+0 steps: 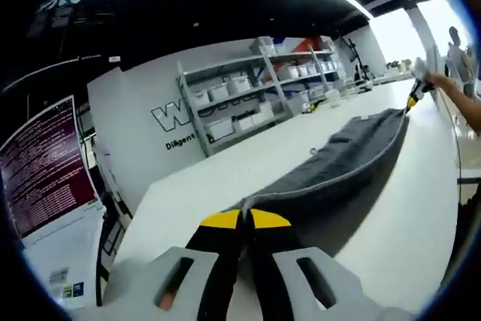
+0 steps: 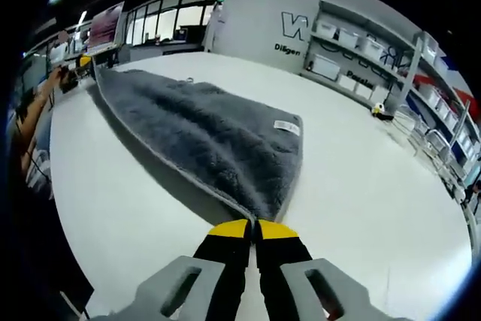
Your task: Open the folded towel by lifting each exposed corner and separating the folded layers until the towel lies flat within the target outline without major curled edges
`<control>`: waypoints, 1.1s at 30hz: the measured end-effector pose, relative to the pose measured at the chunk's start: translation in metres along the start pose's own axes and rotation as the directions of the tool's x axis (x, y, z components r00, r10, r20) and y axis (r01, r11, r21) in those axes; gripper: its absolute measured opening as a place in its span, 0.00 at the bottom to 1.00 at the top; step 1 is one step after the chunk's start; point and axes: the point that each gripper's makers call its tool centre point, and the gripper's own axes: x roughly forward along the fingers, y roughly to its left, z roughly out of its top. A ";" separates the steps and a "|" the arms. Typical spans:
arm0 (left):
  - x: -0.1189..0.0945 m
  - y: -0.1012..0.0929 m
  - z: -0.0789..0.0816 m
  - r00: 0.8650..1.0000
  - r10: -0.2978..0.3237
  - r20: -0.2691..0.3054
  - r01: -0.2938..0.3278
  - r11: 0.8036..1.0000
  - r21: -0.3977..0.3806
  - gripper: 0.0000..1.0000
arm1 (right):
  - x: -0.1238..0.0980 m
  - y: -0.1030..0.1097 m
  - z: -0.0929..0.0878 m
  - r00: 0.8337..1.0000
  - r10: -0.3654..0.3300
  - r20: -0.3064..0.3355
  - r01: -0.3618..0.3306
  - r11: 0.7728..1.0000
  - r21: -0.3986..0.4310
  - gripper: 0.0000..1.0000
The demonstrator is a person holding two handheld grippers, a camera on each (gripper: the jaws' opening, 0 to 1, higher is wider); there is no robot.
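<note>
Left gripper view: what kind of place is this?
Probably a lab or workshop: metal shelves of white bins, a screen full of text, and a long white table where both grippers hold a grey towel.

Large "W" with small "Diligen…" beneath, partly hidden, on white wall [image 1: 143, 103]; screen [image 1: 46, 163] text too small to read.

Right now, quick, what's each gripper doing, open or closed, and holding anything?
Left gripper: closed on a corner of the grey towel.
Right gripper: closed on the opposite towel corner.
</note>
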 end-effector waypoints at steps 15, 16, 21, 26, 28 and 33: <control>-0.039 -0.035 -0.049 0.979 -0.094 -0.178 0.091 0.995 -0.029 0.03 | -0.012 0.006 -0.021 0.997 0.028 -0.071 -0.031 0.999 -0.033 0.00; -0.041 -0.036 -0.050 0.979 -0.092 -0.184 0.089 0.996 -0.027 0.03 | -0.014 0.007 -0.022 0.997 0.031 -0.073 -0.033 0.999 -0.033 0.00; -0.047 -0.034 -0.055 0.975 -0.102 -0.198 0.096 0.995 -0.042 0.03 | -0.022 0.014 -0.027 0.995 0.054 -0.086 -0.058 0.997 -0.044 0.00; -0.048 -0.035 -0.060 0.972 -0.109 -0.209 0.100 0.994 -0.052 0.03 | -0.028 0.019 -0.033 0.992 0.081 -0.095 -0.086 0.995 -0.048 0.00; -0.050 -0.039 -0.066 0.965 -0.125 -0.230 0.113 0.992 -0.064 0.03 | -0.028 0.021 -0.036 0.990 0.086 -0.109 -0.091 0.995 -0.051 0.00; -0.053 -0.041 -0.072 0.960 -0.141 -0.243 0.119 0.988 -0.102 0.10 | -0.029 0.019 -0.035 0.991 0.086 -0.104 -0.091 0.995 -0.042 0.03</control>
